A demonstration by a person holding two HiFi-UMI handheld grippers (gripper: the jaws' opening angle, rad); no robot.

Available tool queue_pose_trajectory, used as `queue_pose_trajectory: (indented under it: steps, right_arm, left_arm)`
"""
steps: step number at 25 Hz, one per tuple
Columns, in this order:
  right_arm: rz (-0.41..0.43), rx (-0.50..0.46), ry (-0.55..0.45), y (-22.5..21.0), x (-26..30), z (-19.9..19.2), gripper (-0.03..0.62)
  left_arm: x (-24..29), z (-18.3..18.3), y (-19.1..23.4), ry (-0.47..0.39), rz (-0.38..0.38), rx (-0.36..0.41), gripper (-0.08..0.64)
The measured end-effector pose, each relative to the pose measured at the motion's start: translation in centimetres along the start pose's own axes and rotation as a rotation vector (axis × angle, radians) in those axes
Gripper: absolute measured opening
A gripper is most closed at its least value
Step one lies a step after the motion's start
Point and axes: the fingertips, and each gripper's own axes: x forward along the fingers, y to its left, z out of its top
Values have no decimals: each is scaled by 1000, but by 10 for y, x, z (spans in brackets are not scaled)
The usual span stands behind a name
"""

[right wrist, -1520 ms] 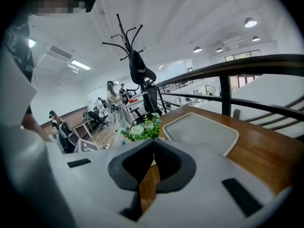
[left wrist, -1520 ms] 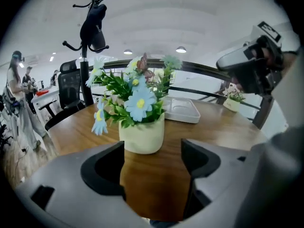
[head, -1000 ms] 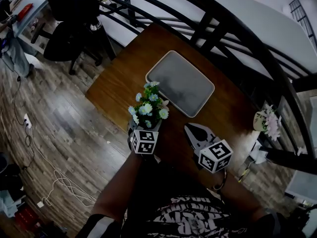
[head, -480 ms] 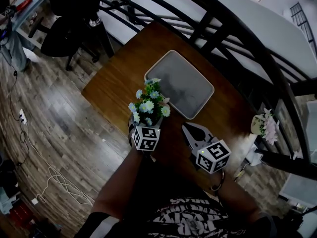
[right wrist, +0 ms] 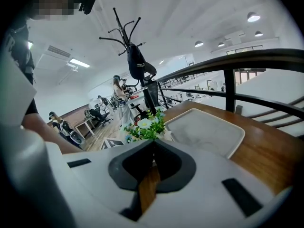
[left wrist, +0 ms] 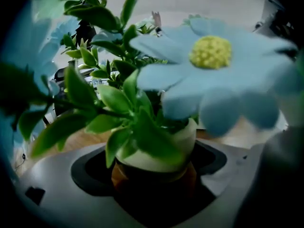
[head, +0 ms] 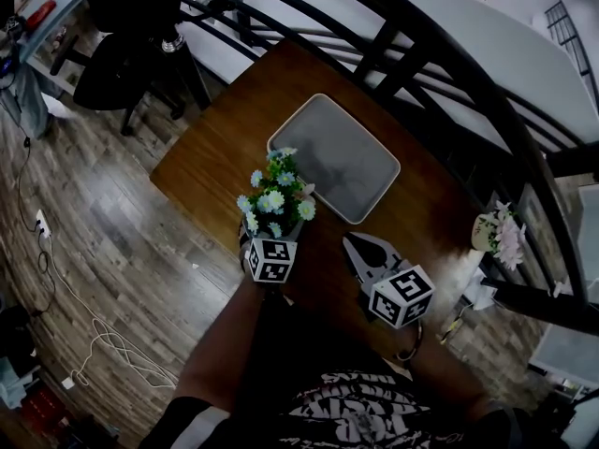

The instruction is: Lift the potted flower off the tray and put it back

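The person's arms are reaching out over a brown wooden table. The left gripper is squeezing the white pot of the potted flower. In the head view the leaves are hiding the gripper's tips. The potted flower is off the tray, just beside its near left edge. It is hard to tell if the pot is touching the table. The right gripper is pressed closed with nothing in it, near the tray's front edge. The gray tray is lying bare farther back. Another small flower pot is sitting near the table's right end. A dark railing is curving behind the table. A wooden floor with a thin cable and a dark chair are showing at the left. In the left gripper view, a big blurry blue flower is covering much of the room.
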Motion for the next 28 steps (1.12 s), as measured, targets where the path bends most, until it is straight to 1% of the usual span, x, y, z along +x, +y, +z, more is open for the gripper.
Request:
queue_pose_trajectory:
  steps: [5, 13, 17, 21, 25, 28]
  right_arm:
    - [-6, 15, -27, 1, -9, 7, -2]
    - [-27, 19, -79, -8, -42, 15, -2]
    - [-35, 29, -84, -16, -52, 10, -2]
    - [-30, 29, -85, -16, -58, 6, -2]
    - [-31, 24, -91, -19, -63, 6, -2]
    - [-33, 27, -88, -21, -66, 3, -2]
  left_arm:
    - [-1, -3, 2, 5, -6, -9, 468]
    - [-11, -7, -6, 40, -1, -23, 468]
    - [-16, -3, -12, 32, -5, -7, 468]
    - [-23, 0, -9, 20, 20, -4, 468]
    - [-29, 10, -5, -12, 44, 5, 468]
    - [-36, 18, -7, -39, 47, -4, 468]
